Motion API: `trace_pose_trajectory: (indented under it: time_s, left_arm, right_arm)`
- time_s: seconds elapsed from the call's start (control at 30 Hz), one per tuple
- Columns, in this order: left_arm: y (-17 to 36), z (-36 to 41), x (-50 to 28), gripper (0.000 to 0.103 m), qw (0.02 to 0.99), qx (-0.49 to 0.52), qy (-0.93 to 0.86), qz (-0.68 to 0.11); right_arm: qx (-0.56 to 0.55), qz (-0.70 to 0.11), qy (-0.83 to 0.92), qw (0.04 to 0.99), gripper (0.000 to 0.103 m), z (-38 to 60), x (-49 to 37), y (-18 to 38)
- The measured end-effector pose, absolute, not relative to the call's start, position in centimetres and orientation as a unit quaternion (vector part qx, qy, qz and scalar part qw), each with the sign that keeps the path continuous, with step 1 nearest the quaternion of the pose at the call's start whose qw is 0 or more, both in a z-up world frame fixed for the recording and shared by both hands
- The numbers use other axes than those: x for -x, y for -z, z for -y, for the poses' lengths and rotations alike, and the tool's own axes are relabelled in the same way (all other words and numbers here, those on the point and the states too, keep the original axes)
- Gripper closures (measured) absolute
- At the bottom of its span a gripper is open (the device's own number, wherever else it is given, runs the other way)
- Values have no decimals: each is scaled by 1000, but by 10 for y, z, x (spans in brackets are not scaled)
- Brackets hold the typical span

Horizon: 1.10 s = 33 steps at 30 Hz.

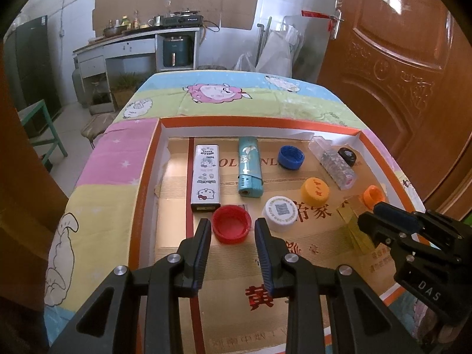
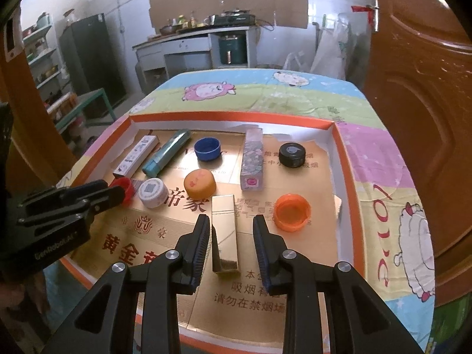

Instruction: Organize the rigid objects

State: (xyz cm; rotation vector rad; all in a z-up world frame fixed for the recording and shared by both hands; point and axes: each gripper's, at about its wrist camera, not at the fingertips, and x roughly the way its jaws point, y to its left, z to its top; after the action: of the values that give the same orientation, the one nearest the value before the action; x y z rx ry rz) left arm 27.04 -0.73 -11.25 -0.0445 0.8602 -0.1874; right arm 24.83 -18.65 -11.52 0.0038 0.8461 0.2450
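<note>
An orange-rimmed tray (image 1: 141, 177) holds the items. A red cap (image 1: 231, 226), open side up, lies flat between the tips of my left gripper (image 1: 233, 226), which is open, with slim gaps on both sides. Beyond it lie a Hello Kitty box (image 1: 205, 177), a teal lighter (image 1: 249, 171), a white cap (image 1: 280, 213), a blue cap (image 1: 290, 157) and a yellow cap (image 1: 315, 189). My right gripper (image 2: 230, 225) is open around a gold box (image 2: 225, 233) lying on the tray floor. An orange cap (image 2: 292, 211), a patterned box (image 2: 252, 162) and a black cap (image 2: 292, 155) lie further on.
The tray sits on a table covered with a cartoon quilt (image 1: 206, 94). A wooden door (image 1: 398, 59) stands close on the right. A green stool (image 1: 44, 129) is at the left, and a kitchen counter (image 1: 132, 41) is at the back wall.
</note>
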Motion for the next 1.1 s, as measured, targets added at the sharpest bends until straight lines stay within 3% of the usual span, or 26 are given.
trace_pose_trajectory:
  time_s: [1.1]
  left_arm:
    - [64, 17, -205, 72, 928, 6, 66, -366]
  right_arm:
    - [-27, -356, -71, 931, 72, 183, -185, 67]
